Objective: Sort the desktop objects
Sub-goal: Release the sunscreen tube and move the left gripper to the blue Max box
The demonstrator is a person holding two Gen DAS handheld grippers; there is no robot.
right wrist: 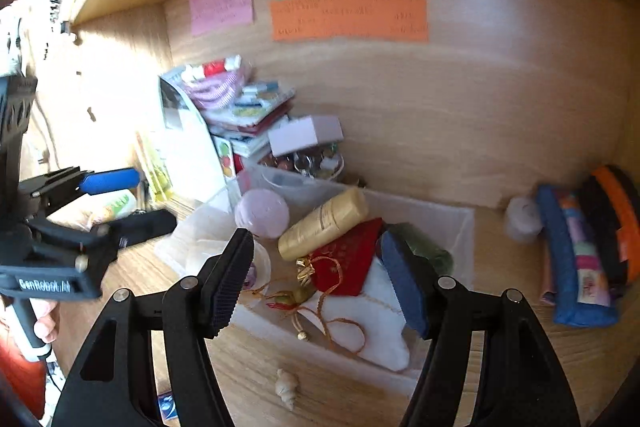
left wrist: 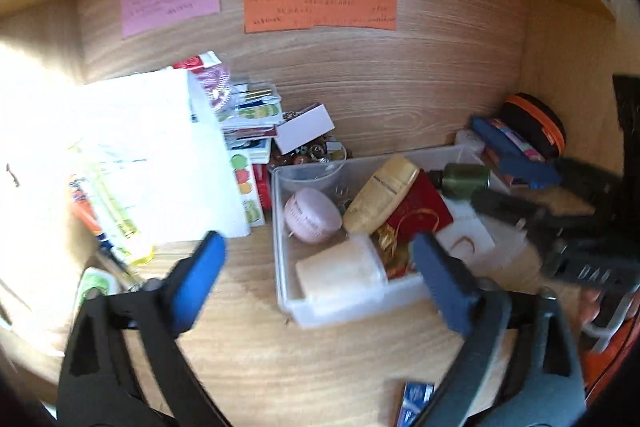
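A clear plastic bin (left wrist: 288, 291) sits on the wooden desk (left wrist: 280, 367) inside a cubby, and most of the small clutter is piled in it. At the bin's ten o'clock corner lies a pink round jar (left wrist: 312, 215); beside it, toward twelve o'clock, a gold bottle (left wrist: 380, 199) leans on its side against a red pouch (left wrist: 420, 207) with gold cord. A white roll (left wrist: 340, 273) rests at the near, six o'clock end, and a dark green bottle (left wrist: 464, 179) lies at about two o'clock, on the bin's far right rim. The left claw (left wrist: 316, 287) hangs spread wide just in front of the bin, holding nothing, its blue pads either side of the near edge. The right claw (right wrist: 316, 283) is likewise gaping and empty, poised over the bin's contents with the red pouch between its fingers in view. Outside the bin, at nine o'clock, stands a stack of white papers (left wrist: 152, 163) and small boxes; at three o'clock a blue pencil case (right wrist: 568, 267) leans beside an orange-and-black pouch (right wrist: 616, 211). A small shell (right wrist: 286, 387) lies on the desk near the bin's front. Pink, green and orange notes (left wrist: 320, 9) are stuck on the back wall.
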